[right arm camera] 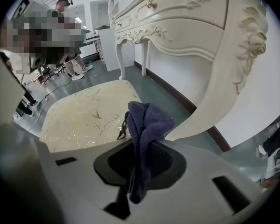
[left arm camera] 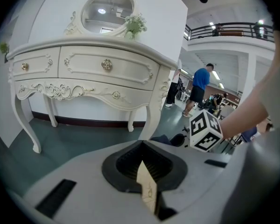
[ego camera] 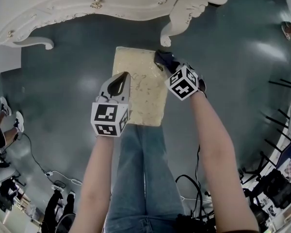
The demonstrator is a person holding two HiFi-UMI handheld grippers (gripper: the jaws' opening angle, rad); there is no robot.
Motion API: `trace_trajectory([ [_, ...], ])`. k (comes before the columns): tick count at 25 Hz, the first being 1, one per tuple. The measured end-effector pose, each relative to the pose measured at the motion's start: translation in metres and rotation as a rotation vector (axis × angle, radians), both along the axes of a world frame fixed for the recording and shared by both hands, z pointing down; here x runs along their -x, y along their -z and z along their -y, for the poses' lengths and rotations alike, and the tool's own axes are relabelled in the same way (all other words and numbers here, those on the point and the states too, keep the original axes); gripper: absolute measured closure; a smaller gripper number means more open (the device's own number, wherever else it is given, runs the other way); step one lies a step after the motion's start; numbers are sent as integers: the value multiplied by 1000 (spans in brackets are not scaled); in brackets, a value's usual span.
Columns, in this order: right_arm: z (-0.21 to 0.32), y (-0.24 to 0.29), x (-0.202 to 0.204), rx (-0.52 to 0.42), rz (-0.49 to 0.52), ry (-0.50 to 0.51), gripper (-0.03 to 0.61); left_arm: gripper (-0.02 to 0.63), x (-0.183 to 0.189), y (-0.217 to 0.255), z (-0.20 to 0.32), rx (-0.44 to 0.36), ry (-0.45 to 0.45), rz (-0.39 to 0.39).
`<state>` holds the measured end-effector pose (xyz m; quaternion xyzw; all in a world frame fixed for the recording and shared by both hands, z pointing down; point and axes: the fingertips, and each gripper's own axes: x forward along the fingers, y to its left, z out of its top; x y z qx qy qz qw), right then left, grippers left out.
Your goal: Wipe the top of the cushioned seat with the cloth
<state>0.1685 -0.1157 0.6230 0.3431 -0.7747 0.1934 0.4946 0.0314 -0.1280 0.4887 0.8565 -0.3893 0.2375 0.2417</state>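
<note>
The cushioned seat (ego camera: pixel 140 89) is a cream rectangle with a faint gold pattern, standing on the grey-green floor just below the dresser. My right gripper (ego camera: pixel 169 65) is over its far right corner, shut on a dark blue cloth (ego camera: pixel 164 59). In the right gripper view the cloth (right arm camera: pixel 147 122) hangs bunched from the jaws of the right gripper (right arm camera: pixel 140 164), with the seat (right arm camera: pixel 84 115) ahead and to the left. My left gripper (ego camera: pixel 119 84) hovers at the seat's left edge. In its own view the left gripper (left arm camera: pixel 143 167) is shut, and a cream sliver of seat shows at the slit.
A white carved dresser (ego camera: pixel 87 4) stands right behind the seat, and its curved leg (right arm camera: pixel 224 73) is close to the cloth. The person's jeans-clad legs (ego camera: pixel 143 174) are at the seat's near edge. Cables (ego camera: pixel 194 186) lie on the floor nearby. Other people stand off to the left (ego camera: pixel 5 125).
</note>
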Motion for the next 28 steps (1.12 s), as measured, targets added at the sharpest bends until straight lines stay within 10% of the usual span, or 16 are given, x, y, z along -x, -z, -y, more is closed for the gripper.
trace_trajectory([
  [28, -78, -2, 33, 47, -40, 51, 545, 609, 13, 12, -41, -19, -35, -16],
])
